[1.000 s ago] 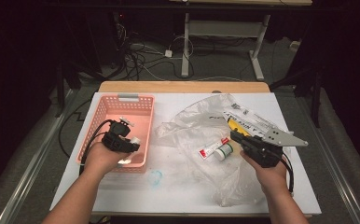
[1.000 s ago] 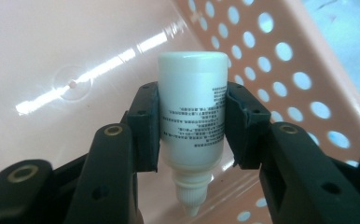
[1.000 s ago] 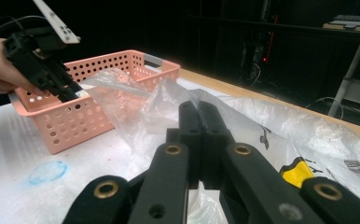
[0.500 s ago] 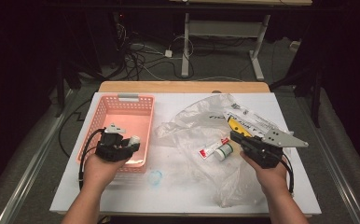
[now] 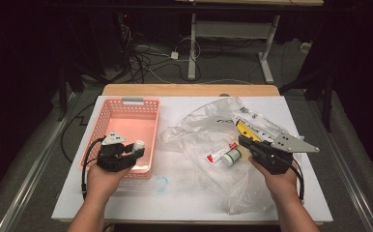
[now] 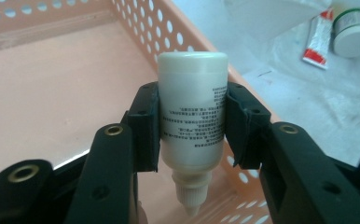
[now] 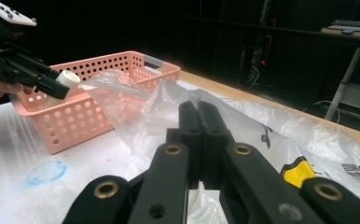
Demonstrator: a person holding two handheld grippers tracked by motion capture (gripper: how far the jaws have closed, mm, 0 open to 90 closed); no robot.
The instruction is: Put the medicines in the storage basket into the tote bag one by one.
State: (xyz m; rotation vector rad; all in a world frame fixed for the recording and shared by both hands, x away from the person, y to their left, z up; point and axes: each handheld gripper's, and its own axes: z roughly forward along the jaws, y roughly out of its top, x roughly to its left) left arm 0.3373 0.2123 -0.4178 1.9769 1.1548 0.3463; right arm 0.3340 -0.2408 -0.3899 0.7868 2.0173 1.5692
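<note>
The left gripper (image 5: 135, 150) clamps a small white plastic dropper bottle (image 6: 193, 114) over the pink perforated plastic basket (image 5: 108, 115) near the worktop's left edge. The right gripper (image 5: 246, 143) pinches the clear plastic bag (image 5: 201, 130).

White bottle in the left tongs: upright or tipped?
Tipped. The white bottle lies level between the left tongs, nozzle toward the hand, over the pink basket.

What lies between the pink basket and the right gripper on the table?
In the high view, crumpled clear plastic with a red-and-white tube and a small jar lies between the basket and the right gripper.
</note>
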